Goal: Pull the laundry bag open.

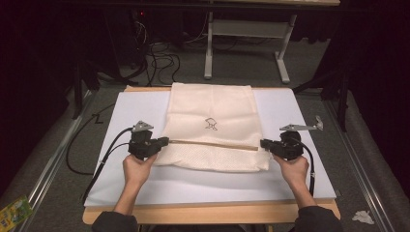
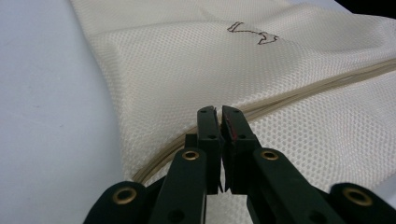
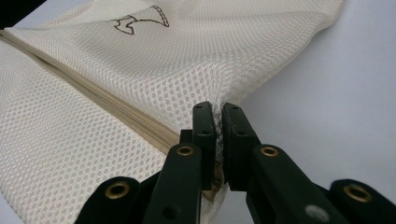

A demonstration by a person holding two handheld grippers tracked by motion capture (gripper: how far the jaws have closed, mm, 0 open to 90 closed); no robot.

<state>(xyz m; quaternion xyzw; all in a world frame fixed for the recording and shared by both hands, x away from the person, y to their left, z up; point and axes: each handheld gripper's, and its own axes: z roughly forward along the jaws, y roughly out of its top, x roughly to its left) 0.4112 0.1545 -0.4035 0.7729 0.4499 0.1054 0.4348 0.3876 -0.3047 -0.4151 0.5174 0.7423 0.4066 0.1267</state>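
A cream mesh bag (image 1: 211, 125) lies flat on the white mat (image 1: 145, 183), with a small dark emblem (image 1: 211, 123) near its middle and a tan zipper band (image 1: 212, 143) running across it. My left gripper (image 1: 163, 141) pinches the bag's left edge at the zipper line, jaws shut on the fabric. My right gripper (image 1: 264, 143) pinches the right edge the same way. In the left gripper view the gripper (image 2: 219, 112) clamps the mesh bag (image 2: 177, 60) beside the zipper. In the right gripper view the gripper (image 3: 218, 108) holds a fold of the mesh bag (image 3: 187, 56).
The mat covers a wooden table (image 1: 212, 212) whose edge shows at the front. Cables (image 1: 96, 159) trail off the left side onto the grey floor. A white table frame (image 1: 246, 29) stands beyond. A green packet (image 1: 13, 211) lies on the floor at the bottom left.
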